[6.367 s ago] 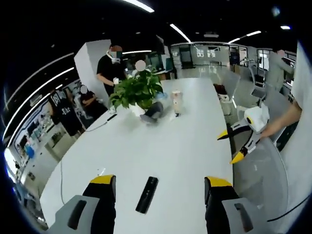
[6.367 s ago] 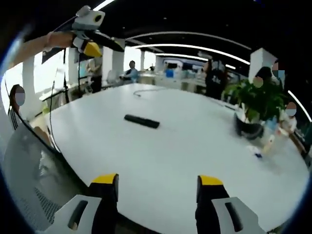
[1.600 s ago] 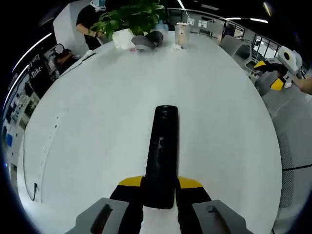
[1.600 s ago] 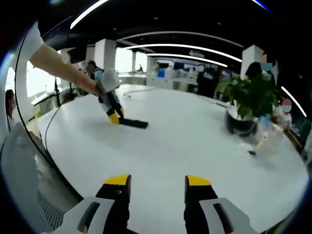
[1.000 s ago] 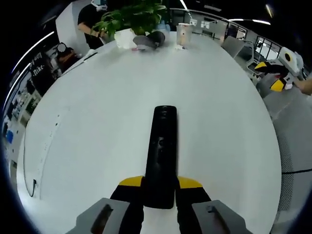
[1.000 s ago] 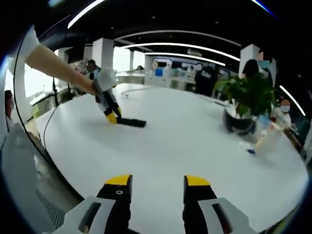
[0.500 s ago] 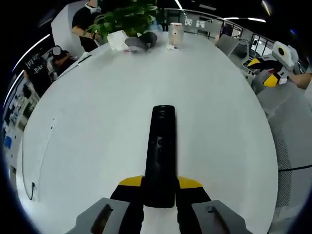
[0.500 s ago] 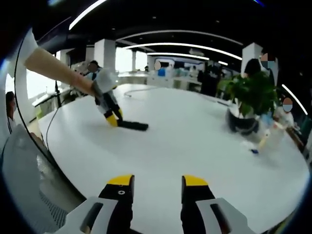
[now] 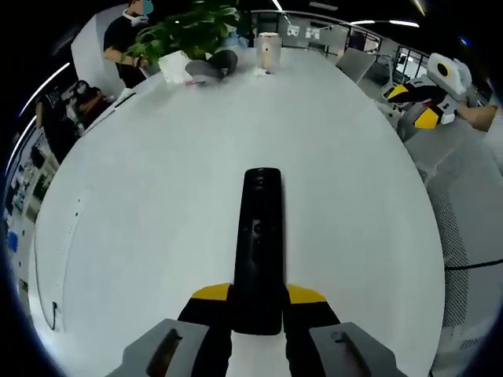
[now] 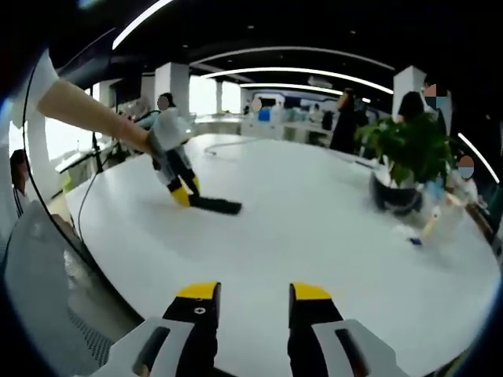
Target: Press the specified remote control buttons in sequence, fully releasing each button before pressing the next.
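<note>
**Left jaws pin the remote; right gripper waits to press**

The step in hand looks like steadying the slim black plastic remote control (image 9: 260, 239) so its buttons can be pressed. To do it well, the left gripper (image 9: 257, 297) should keep the remote flat on the round white table (image 9: 141, 196) without shifting it, and the press should come straight down on one button, then lift fully clear before the next. Both the remote and the pressing tip should remain inside the views.

In the left gripper view, the yellow-tipped jaws are closed on the near end of the remote, one on each long side, touching it; the rest of the body runs forward along the tabletop. The right gripper view shows the same remote (image 10: 216, 206) lying on the table with the left gripper at its end.

The right gripper (image 10: 251, 292) holds nothing; its jaws stand narrowly apart near the table's edge, well away from the remote. A leafy green potted plant (image 10: 409, 157) stands across the table, clear of the work.
</note>
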`<state>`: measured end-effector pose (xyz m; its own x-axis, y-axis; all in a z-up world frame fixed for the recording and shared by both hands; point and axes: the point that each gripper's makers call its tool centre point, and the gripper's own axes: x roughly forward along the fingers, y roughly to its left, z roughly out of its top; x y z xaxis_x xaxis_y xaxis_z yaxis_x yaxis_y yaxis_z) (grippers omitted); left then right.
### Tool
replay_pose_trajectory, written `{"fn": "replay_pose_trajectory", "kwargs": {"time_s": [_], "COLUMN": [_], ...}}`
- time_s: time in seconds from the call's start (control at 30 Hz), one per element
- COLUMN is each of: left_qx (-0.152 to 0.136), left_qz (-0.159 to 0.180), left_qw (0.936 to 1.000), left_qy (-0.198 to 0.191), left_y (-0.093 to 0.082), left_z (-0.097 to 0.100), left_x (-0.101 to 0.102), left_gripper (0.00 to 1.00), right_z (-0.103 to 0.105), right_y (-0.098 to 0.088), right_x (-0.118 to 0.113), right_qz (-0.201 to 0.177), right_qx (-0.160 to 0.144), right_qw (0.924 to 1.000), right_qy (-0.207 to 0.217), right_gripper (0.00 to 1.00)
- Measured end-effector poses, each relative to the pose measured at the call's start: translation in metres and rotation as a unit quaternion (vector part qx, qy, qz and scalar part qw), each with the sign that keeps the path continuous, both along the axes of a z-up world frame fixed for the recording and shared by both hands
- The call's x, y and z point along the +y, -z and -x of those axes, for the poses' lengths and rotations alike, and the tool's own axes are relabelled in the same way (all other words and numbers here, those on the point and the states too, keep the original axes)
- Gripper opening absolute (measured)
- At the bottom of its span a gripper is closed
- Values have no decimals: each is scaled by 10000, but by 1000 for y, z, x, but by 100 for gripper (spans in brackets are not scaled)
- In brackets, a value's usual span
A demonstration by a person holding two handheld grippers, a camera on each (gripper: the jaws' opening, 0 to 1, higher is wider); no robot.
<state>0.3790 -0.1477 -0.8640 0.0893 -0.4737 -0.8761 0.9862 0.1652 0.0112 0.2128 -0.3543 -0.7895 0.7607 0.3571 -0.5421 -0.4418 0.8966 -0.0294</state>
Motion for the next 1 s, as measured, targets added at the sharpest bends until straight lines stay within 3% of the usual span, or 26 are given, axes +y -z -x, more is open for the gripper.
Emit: {"fn": "replay_pose_trajectory", "kwargs": {"time_s": [0.33, 1.0], "left_qx": [-4, -27], "left_qz": [-41, 2], "left_qw": [9999, 9996], "left_qy": [127, 285], "left_y": [0, 1], "left_z": [14, 39], "left_x": [-2, -8], "left_gripper": [23, 23], "right_z": [4, 7], "right_y": [6, 11], "right_x": [4, 6], "right_qz": [-11, 25], "right_qx": [210, 340], "right_qw": [9997, 9992], "right_qy": [-107, -225], "right_gripper": [28, 24]}}
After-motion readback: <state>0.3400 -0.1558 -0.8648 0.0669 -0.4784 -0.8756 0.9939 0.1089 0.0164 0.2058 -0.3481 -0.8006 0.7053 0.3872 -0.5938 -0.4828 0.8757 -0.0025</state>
